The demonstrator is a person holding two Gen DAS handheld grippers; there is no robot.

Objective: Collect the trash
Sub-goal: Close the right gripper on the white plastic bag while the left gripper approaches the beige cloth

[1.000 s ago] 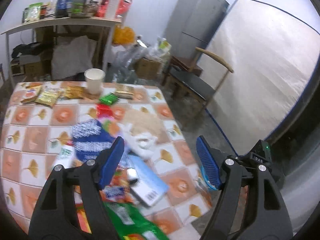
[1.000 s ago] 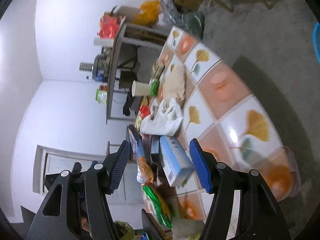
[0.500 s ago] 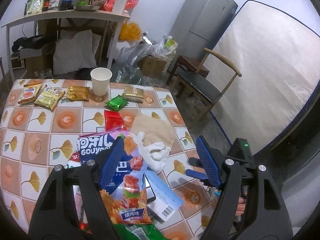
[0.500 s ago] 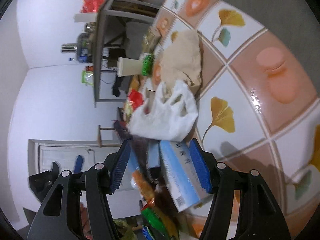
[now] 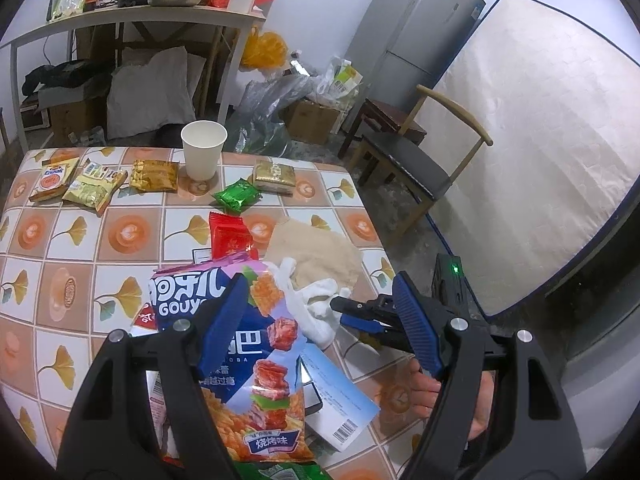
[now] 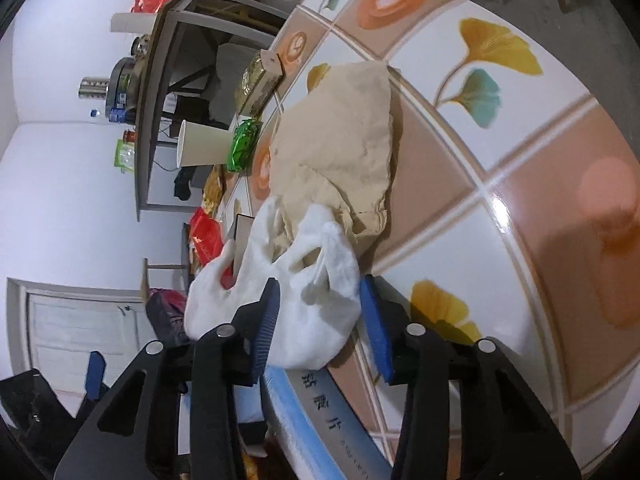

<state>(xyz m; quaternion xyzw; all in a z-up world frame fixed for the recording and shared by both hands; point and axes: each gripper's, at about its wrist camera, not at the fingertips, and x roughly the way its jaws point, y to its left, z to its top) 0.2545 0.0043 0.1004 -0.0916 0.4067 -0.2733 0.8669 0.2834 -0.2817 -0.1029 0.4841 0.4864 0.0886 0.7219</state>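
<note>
Counter (image 5: 132,236): a tiled top patterned with orange medallions and yellow leaves, strewn with snack wrappers.
Far edge: three flat packets are laid out at the left, then a white paper cup (image 5: 203,149) standing upright, then a green wrapper (image 5: 237,195) and a gold packet (image 5: 275,173).
Left gripper (image 5: 320,320): its fingers are held wide apart, closed on nothing, above a large blue chip bag (image 5: 256,360).
Chip bag: seen between the left fingers, lying over a pale blue box (image 5: 340,404) with a barcode.
Centre: a red wrapper (image 5: 229,236) is seen beyond the chip bag, beside a crumpled brown paper sheet (image 5: 320,252).
White plastic bag (image 6: 308,316): crumpled, lying against the near edge of the brown paper and partly on the blue box.
Right gripper (image 6: 320,320): its fingers have just been closing and are set on either side of the white plastic bag; whether the pads already press it cannot be told.
Hand (image 5: 448,392): partly seen behind the left gripper, at the counter's right edge.
</note>
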